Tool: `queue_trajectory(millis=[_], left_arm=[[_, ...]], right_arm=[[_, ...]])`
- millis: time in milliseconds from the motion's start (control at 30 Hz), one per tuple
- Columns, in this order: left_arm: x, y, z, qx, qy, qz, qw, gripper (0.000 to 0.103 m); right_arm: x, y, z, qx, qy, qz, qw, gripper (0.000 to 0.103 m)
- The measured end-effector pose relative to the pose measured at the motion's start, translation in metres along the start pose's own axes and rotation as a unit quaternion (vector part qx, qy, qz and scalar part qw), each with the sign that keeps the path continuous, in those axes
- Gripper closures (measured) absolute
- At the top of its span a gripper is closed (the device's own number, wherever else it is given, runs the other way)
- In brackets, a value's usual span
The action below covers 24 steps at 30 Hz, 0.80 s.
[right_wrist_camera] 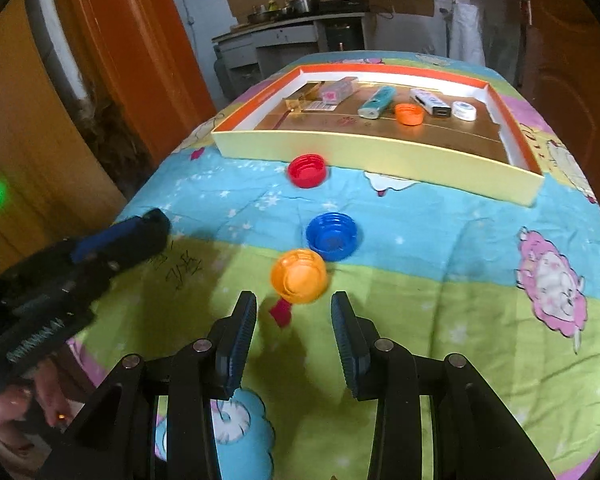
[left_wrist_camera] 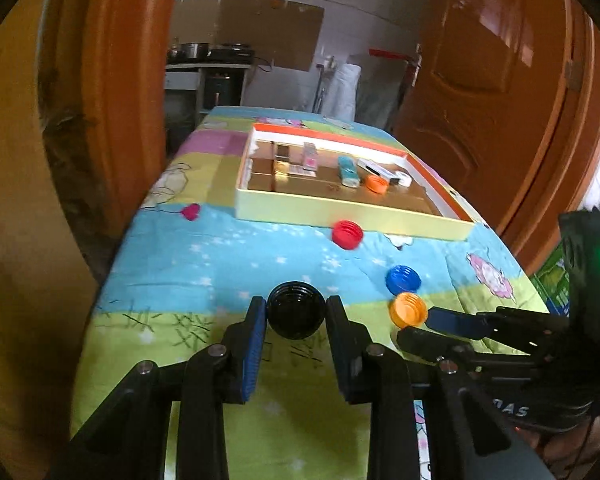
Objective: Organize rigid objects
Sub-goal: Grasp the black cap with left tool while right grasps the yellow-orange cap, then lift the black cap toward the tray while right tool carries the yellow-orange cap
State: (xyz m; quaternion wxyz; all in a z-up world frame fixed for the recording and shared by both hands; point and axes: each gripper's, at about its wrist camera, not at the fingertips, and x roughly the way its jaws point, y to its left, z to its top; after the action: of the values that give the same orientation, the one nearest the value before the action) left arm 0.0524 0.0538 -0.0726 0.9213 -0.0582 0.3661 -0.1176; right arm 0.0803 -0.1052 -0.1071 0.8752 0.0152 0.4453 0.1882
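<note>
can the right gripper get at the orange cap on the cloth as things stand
Probably yes. The right gripper is open, and the orange cap lies just ahead of its fingertips on the cloth, with nothing between. The blue cap sits close behind it.

- you hold a black cap [left_wrist_camera: 297, 315] between the blue ribbed pads [left_wrist_camera: 256, 354] of your black left gripper [left_wrist_camera: 296, 320].
- your right gripper [right_wrist_camera: 294, 312] is black too, its pads blue.
- on the cloth [right_wrist_camera: 440, 300] you see bands of lime green, sky blue, pink and purple, with white stars and pink cartoon animals.
- the loose caps are yellow-orange [right_wrist_camera: 299, 276], blue [right_wrist_camera: 332, 236] and red [right_wrist_camera: 307, 170].
- the tray [right_wrist_camera: 376, 152] has pale yellow walls, an orange rim and a golden-brown floor.
- in it lie an orange cap [right_wrist_camera: 409, 114], a teal tube [right_wrist_camera: 376, 103] and a white cap [right_wrist_camera: 464, 111].
- the doors [left_wrist_camera: 496, 92] are orange-brown.
</note>
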Motion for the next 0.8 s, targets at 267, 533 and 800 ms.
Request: queue_trajectory(millis=[267, 533, 800], left_arm=[[0.007, 0.0, -0.001, 0.001, 0.008, -0.01, 0.9999, 0.072], [0.013, -0.003, -0.001, 0.003, 0.015, -0.017, 0.9997, 0.072], [0.014, -0.004, -0.001, 0.004, 0.014, -0.018, 0.9997, 0.072]], right_arm=[[0.012, 0.011, 0.008, -0.031, -0.012, -0.035, 0.999, 0.063], [0.013, 0.012, 0.009, -0.035, -0.012, -0.058, 0.998, 0.072], [0.006, 0.006, 0.006, -0.017, -0.021, -0.045, 0.999, 0.072]])
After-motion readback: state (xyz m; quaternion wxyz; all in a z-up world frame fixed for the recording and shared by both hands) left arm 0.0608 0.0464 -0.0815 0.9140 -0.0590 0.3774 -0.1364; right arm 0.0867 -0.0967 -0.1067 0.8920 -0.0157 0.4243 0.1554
